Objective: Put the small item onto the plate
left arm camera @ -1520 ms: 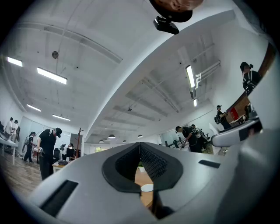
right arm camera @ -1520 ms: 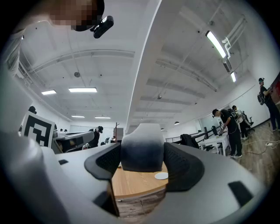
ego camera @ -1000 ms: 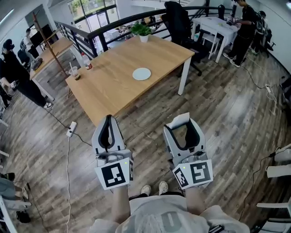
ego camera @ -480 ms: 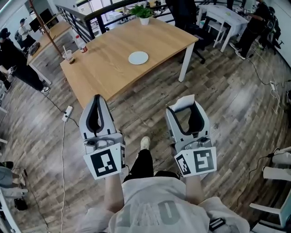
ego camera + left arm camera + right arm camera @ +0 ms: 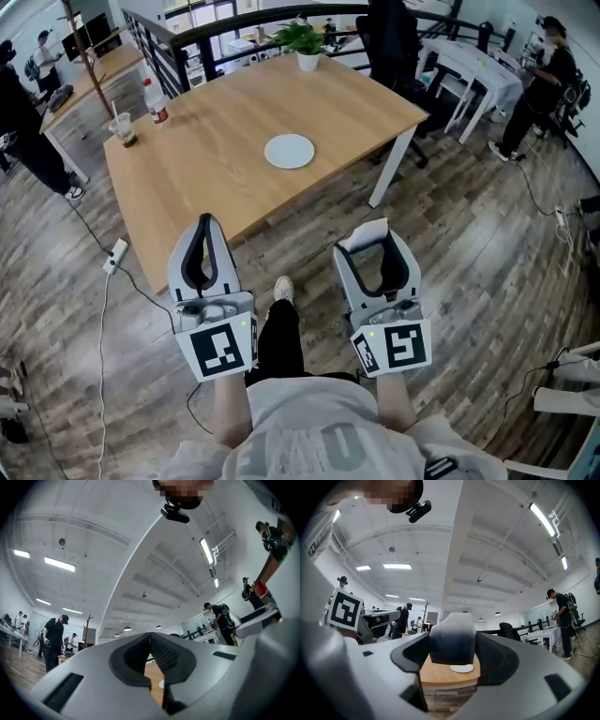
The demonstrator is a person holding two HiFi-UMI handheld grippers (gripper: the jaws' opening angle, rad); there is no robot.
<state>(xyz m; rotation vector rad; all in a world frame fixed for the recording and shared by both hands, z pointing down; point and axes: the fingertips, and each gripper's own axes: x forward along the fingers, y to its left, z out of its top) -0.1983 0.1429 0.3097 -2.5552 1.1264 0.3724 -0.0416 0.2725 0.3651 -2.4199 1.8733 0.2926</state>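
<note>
A round white plate [image 5: 289,150] lies near the middle of a light wooden table [image 5: 206,178] ahead of me; it also shows small between the right jaws as the plate [image 5: 462,668]. My right gripper [image 5: 377,244] is shut on a small white-and-grey item [image 5: 366,232], which fills the gap as the item [image 5: 451,637] in the right gripper view. My left gripper [image 5: 201,225] is held level beside it over the wood floor, its jaws [image 5: 150,637] touching with nothing between them. Both grippers are well short of the table's near edge.
On the table stand a potted plant [image 5: 306,49] at the far edge and a bottle [image 5: 156,101] and a cup [image 5: 122,129] at the far left corner. A black chair [image 5: 394,37] and a white table [image 5: 473,61] lie beyond. People stand at left and right. A power strip [image 5: 114,255] lies on the floor.
The table and plate have shifted in the head view as I step forward across the floor. Both grippers keep their pose, and the right one still holds the item.
</note>
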